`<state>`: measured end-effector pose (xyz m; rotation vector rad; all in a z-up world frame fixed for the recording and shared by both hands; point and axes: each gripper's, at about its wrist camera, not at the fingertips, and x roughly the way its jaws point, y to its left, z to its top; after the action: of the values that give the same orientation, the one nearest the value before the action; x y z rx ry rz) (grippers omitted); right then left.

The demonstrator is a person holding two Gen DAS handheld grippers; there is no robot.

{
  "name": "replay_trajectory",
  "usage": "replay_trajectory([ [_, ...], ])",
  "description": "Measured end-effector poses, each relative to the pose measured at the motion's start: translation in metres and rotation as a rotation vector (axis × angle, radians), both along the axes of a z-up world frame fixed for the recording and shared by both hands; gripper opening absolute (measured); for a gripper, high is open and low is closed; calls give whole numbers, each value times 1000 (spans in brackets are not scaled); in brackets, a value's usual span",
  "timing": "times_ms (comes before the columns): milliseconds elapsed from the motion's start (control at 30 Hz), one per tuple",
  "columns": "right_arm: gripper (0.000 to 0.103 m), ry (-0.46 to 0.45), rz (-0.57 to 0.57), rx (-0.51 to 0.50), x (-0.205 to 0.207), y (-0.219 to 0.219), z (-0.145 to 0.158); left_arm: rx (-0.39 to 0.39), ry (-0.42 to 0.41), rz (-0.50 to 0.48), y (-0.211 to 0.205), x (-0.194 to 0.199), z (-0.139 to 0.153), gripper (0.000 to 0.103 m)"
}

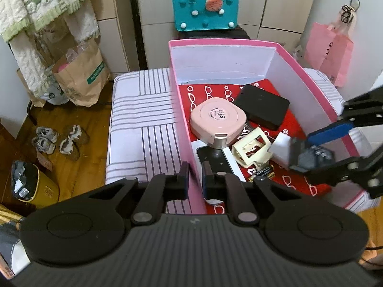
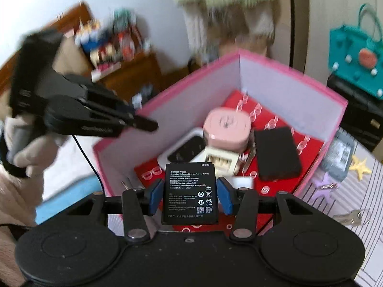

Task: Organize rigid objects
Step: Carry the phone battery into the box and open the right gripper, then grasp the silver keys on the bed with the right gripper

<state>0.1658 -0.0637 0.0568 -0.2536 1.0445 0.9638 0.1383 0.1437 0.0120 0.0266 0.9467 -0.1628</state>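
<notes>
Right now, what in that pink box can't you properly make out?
- White tray: left wrist view, far end hidden under the pink case.
- AA cell: left view, partly behind the left tongs.
- Box contents: right wrist view, motion-blurred; labels unreadable.
- Box floor near the battery: right view, hidden by it.

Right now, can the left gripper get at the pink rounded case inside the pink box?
Probably yes. The left gripper sits at the near wall of the pink cardboard box, fingers nearly closed and empty. The pink rounded plastic case lies on top, uncovered, just ahead. The fingers must open wider first.
</notes>
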Motion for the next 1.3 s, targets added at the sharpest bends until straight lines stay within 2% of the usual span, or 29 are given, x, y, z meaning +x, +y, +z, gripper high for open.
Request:
replay_trajectory([
  [67, 54, 15, 22, -38, -1, 5, -5, 5, -4, -9, -4, -1, 0, 11],
  [167, 54, -9, 43, -72, -6, 9, -6, 7, -5, -12, -7, -3, 0, 11],
  [333, 53, -22, 41, -82, -8, 3, -8, 17, -9, 8, -7, -2, -1, 10],
  [433, 53, -28, 11, -35, -3, -11, -1, 26, -9, 20, -8, 2, -2, 9],
  [633, 53, -93, -124, 140, 5, -65, 28, 34, -15, 39, -9, 11, -3, 8],
  [767, 53, -144, -238, 170, 18, -98, 31, 37, -14, 31, -9, 16, -2, 8],
  [1000, 54, -152, -385, 173, 36, -145, 10, 57, -4, 7, -12, 17, -2, 9],
  [1300, 58, -190, -482, -3, 49, -155, -48, 96, 8, -45, -16, 19, -1, 9],
])
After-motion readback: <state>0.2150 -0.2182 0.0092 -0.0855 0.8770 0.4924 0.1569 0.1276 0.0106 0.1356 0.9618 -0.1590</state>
